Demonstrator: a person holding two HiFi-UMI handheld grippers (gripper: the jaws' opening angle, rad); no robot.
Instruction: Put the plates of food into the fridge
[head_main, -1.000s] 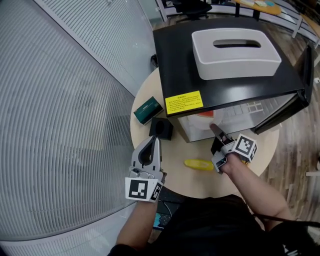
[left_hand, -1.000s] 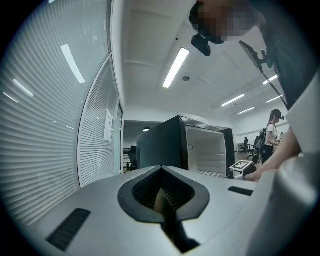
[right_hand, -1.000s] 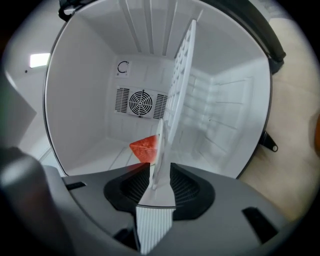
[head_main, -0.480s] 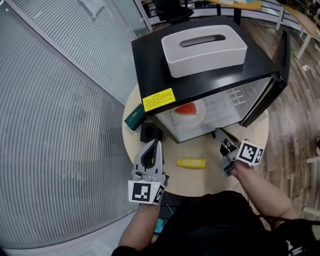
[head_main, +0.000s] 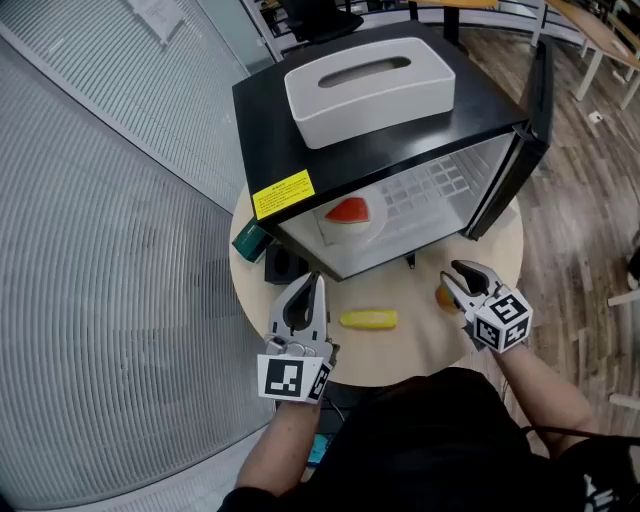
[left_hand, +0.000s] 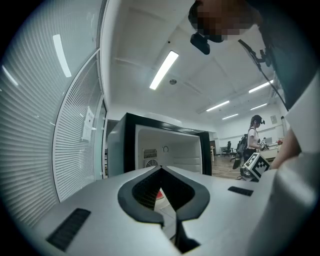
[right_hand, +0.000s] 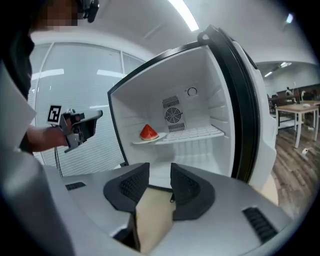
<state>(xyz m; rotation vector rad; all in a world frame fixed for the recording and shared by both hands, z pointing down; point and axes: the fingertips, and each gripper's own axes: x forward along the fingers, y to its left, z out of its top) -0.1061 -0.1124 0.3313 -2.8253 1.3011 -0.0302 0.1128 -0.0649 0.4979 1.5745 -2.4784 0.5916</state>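
Note:
A white plate with a red watermelon slice (head_main: 350, 212) (right_hand: 148, 134) rests on the wire shelf inside the open black fridge (head_main: 372, 140) (right_hand: 200, 90). A sliver of its red shows past the left jaws (left_hand: 159, 194). My right gripper (head_main: 466, 279) (right_hand: 160, 168) hovers over the table in front of the fridge's opening. Its jaws stand apart with nothing between them. My left gripper (head_main: 313, 282) (left_hand: 161, 168) is shut and empty, left of a yellow food item (head_main: 368, 319) lying bare on the table. A small orange item (head_main: 443, 296) lies beside the right gripper.
The fridge door (head_main: 510, 150) (right_hand: 241, 105) swings out to the right. A white tissue-box-shaped container (head_main: 370, 88) sits on the fridge top. A green box (head_main: 248, 240) and a black box (head_main: 280, 265) stand left of the fridge on the round table (head_main: 420, 345).
My right gripper has drawn back from the fridge opening to the table's right front, leaving the watermelon plate on the shelf. The left gripper has held its place.

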